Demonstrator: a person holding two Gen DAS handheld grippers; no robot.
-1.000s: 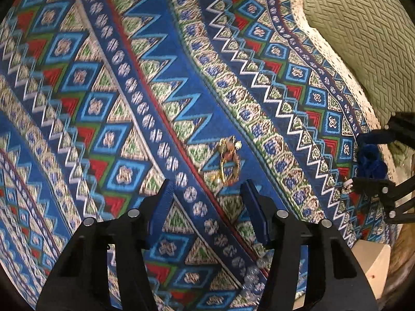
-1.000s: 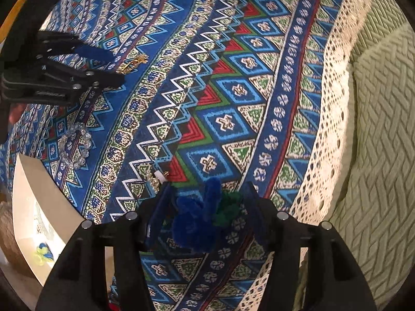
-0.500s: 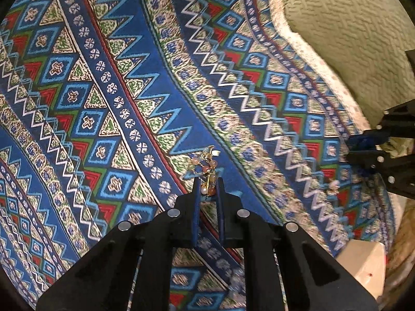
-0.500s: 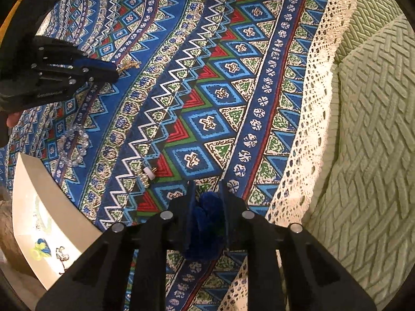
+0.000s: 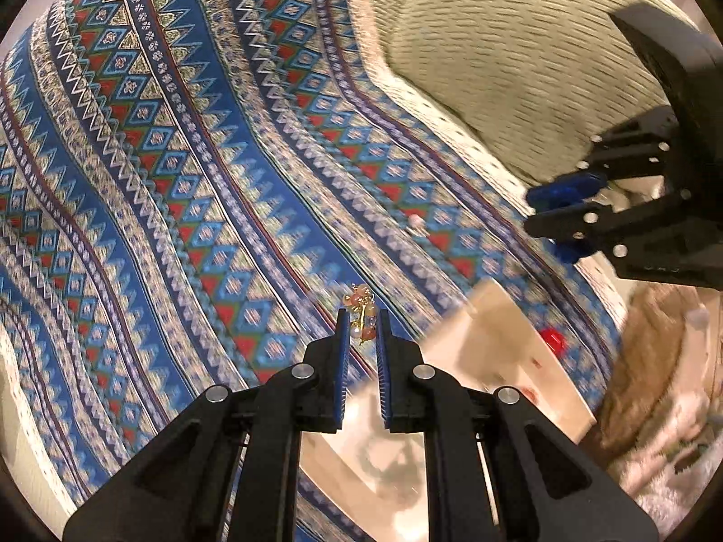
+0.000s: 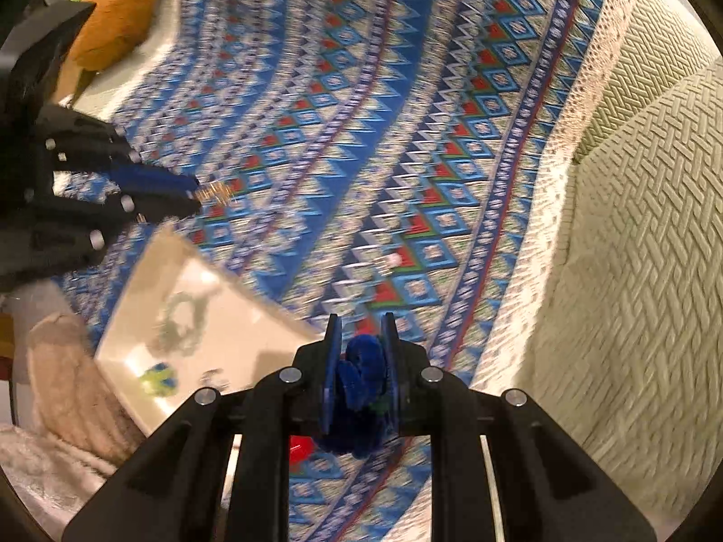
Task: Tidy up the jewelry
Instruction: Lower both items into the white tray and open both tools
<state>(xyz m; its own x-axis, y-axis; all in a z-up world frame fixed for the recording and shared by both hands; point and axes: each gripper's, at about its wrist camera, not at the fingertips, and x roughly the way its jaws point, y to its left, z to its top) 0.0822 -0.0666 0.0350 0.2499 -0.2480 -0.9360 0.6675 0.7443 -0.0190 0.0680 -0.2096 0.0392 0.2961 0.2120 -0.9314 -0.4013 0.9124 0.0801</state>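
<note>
My left gripper (image 5: 360,316) is shut on a gold beaded earring (image 5: 361,311) with pink and white beads, held above the patterned blue cloth (image 5: 180,189). It also shows in the right wrist view (image 6: 192,192) with the earring (image 6: 217,190) at its tip. My right gripper (image 6: 360,329) is shut on a blue fuzzy ornament (image 6: 361,370) with a bit of green; it shows at the right of the left wrist view (image 5: 537,207). A cream tray (image 6: 149,271) lies below both grippers, holding a sparkly ring-shaped piece (image 6: 180,325) and a yellow-blue piece (image 6: 156,377).
A small pale earring (image 6: 393,259) lies on the cloth. A small red object (image 5: 553,341) lies by the tray. Green textured sofa fabric (image 6: 632,226) borders the cloth's lace edge. A brown stuffed toy (image 6: 117,9) sits far left; fluffy beige fabric (image 6: 58,388) lies beside the tray.
Both grippers closed on their pieces, lifted them off the cloth and moved toward the tray, which now fills more of both views. The views are blurred by motion.
</note>
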